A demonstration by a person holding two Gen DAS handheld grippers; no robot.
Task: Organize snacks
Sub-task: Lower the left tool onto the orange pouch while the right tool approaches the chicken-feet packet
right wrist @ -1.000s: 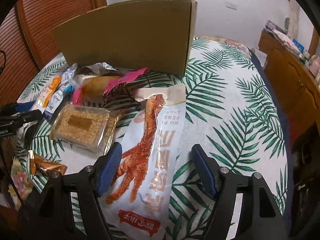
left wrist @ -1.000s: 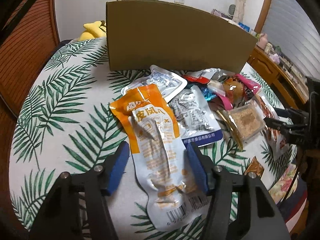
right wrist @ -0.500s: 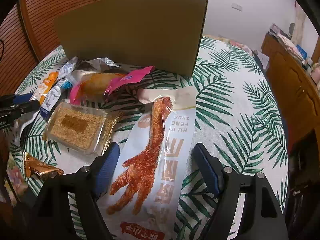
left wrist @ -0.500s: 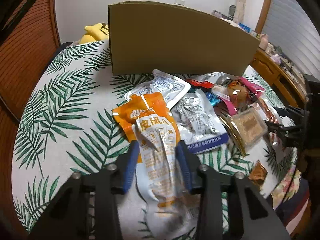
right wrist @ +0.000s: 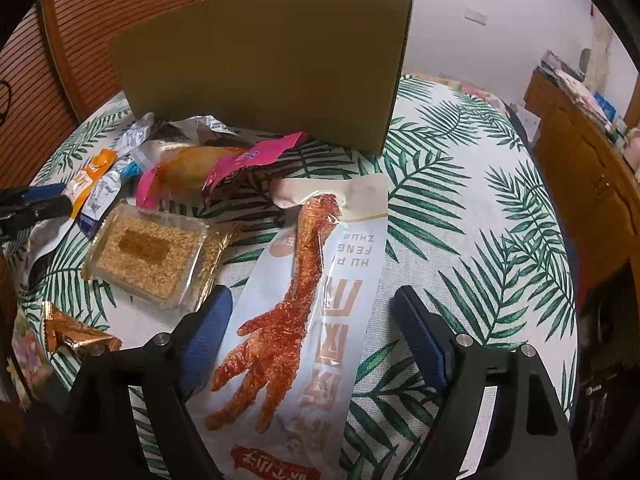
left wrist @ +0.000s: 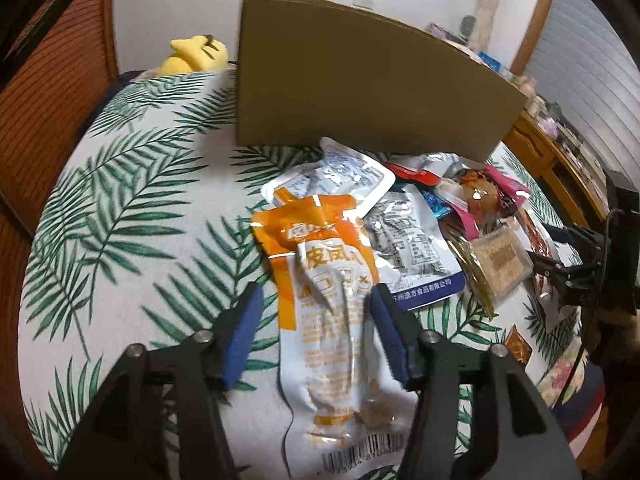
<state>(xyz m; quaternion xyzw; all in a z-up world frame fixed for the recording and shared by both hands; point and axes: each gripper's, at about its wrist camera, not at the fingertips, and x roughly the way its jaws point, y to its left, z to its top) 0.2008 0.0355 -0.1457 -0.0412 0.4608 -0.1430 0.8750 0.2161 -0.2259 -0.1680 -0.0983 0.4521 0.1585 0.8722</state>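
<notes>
An orange and white snack pouch [left wrist: 332,304] lies on the leaf-print tablecloth between the jaws of my left gripper [left wrist: 316,312], which is open around it; the right blue pad [left wrist: 386,332] is at the pouch's edge. A long white chicken-foot packet [right wrist: 316,300] lies between the jaws of my right gripper [right wrist: 312,316], which is open and clear of it. A tall cardboard box [left wrist: 360,76] stands behind the snack pile; it also shows in the right wrist view [right wrist: 272,60].
Silver pouches [left wrist: 412,248], a pink-wrapped bun [right wrist: 208,164], a clear tray of crumbly cake [right wrist: 148,252] and a small gold wrapper [right wrist: 76,332] lie between the grippers. A yellow plush [left wrist: 196,54] sits behind the table. A wooden cabinet [right wrist: 592,168] stands to the right.
My left gripper closed on the orange pouch half a second ago and has now opened again, the pouch lying crumpled between the jaws. The right gripper edged forward over the chicken-foot packet.
</notes>
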